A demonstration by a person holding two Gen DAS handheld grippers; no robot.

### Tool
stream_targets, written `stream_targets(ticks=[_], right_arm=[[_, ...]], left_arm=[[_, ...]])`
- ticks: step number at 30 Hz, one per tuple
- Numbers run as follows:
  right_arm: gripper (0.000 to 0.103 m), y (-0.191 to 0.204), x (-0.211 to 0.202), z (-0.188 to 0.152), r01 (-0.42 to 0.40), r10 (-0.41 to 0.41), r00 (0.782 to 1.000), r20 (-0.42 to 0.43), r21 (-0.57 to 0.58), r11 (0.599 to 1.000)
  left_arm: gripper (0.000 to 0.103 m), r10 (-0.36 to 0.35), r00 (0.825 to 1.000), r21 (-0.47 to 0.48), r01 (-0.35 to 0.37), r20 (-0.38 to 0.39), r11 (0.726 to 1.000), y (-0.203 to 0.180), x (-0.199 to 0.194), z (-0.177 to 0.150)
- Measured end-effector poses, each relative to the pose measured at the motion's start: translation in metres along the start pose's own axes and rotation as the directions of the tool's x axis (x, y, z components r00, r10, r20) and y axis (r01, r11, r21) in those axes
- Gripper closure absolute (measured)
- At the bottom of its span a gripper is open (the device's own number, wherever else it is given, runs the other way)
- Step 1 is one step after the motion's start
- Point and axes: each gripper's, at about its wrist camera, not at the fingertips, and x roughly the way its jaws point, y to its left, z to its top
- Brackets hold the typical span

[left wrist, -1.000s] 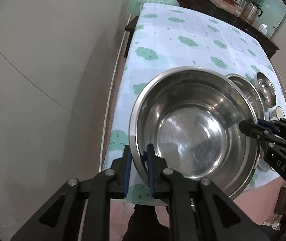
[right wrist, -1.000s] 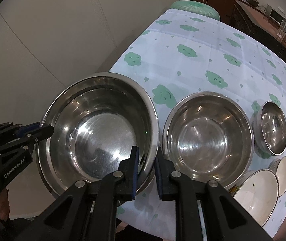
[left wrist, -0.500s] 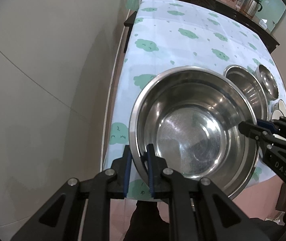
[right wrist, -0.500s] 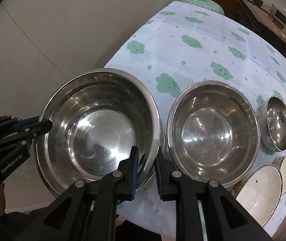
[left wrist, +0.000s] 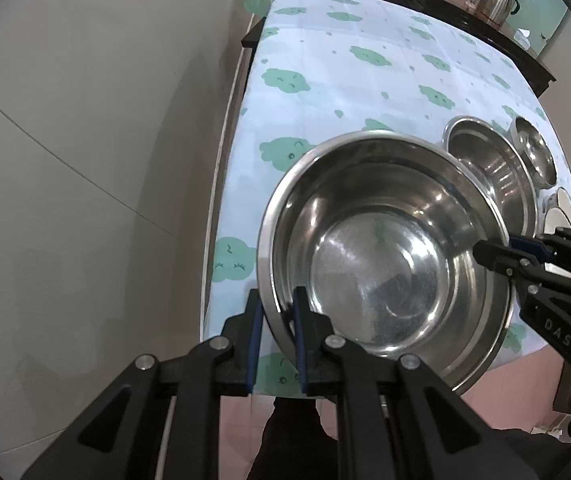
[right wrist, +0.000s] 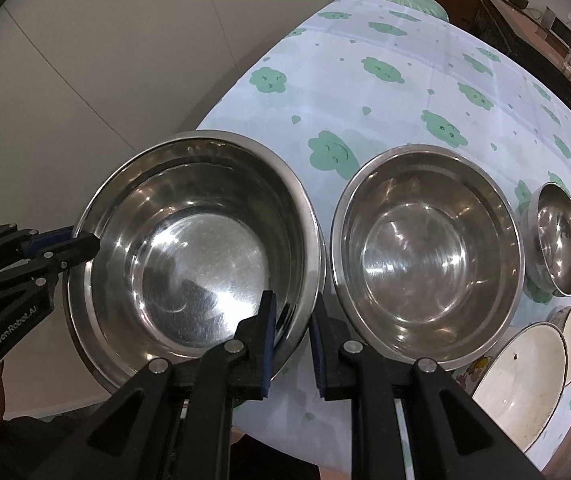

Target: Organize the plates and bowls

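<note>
My L gripper (left wrist: 276, 334) & R gripper (right wrist: 292, 340): jaws pinch opposite rims of round polished steel bowl (right wrist: 193, 256); smaller steel bowl (right wrist: 425, 256) beside.

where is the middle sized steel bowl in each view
Left wrist: the middle steel bowl sits upper right, partly hidden behind the big bowl.
Right wrist: it sits centre right, whole, on the tablecloth.
Shared landmark: the small steel bowl just beyond it.

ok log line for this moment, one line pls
left gripper: shut on large steel bowl rim | right gripper: shut on opposite rim | medium steel bowl: on table beside it | phase: two-gripper carry
</note>
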Motion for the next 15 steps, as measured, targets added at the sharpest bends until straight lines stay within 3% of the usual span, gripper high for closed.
stream_targets(ticks=[15], right_arm=[[0.084, 0.003, 0.011, -0.001, 0.005, -0.005, 1.0, -0.03, -0.019, 1.0]], left_arm=[[0.091, 0.005, 1.0, 0.002, -0.005, -0.027, 1.0, -0.003, 0.014, -0.002]])
